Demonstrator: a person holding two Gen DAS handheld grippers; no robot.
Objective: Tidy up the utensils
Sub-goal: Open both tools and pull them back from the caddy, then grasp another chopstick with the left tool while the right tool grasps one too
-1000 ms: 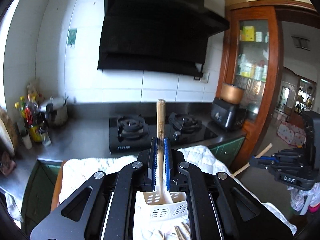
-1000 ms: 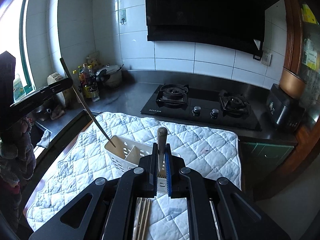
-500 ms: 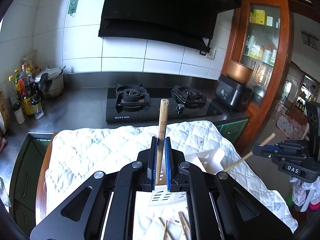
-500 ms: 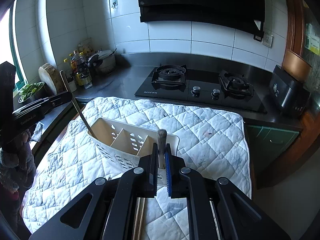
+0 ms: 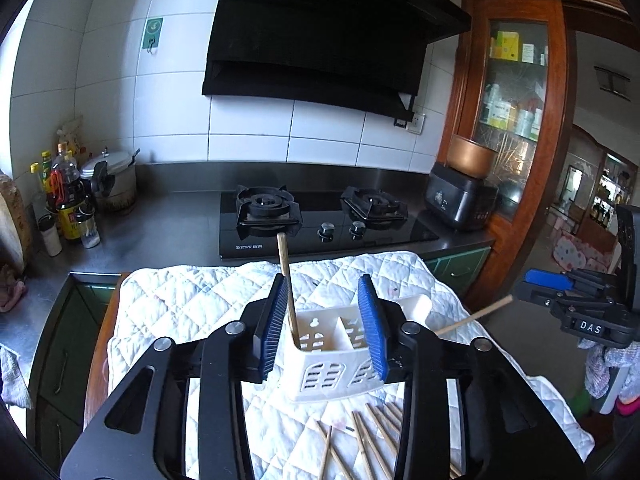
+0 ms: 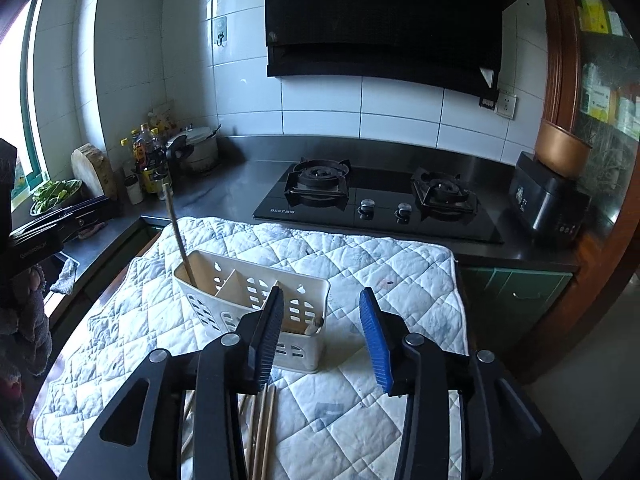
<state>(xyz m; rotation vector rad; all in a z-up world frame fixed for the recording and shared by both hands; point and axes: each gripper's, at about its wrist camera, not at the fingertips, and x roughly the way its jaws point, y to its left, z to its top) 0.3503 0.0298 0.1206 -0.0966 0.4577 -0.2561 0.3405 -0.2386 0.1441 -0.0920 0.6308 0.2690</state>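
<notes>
Left wrist view: the left gripper (image 5: 326,322) hangs over the white caddy (image 5: 334,364) on the quilted mat (image 5: 192,304). Its jaws are opening and released; one chopstick (image 5: 287,280) stands in the caddy's left compartment, touching neither pad. Loose chopsticks (image 5: 370,436) lie on the mat before the caddy.

Right wrist view: the right gripper (image 6: 322,334) has jaws opening with nothing between them; a second stick (image 6: 316,324) lies in the caddy's near compartment. The sticks look light, stiff and smooth; grip mid-shaft, squarely.
</notes>
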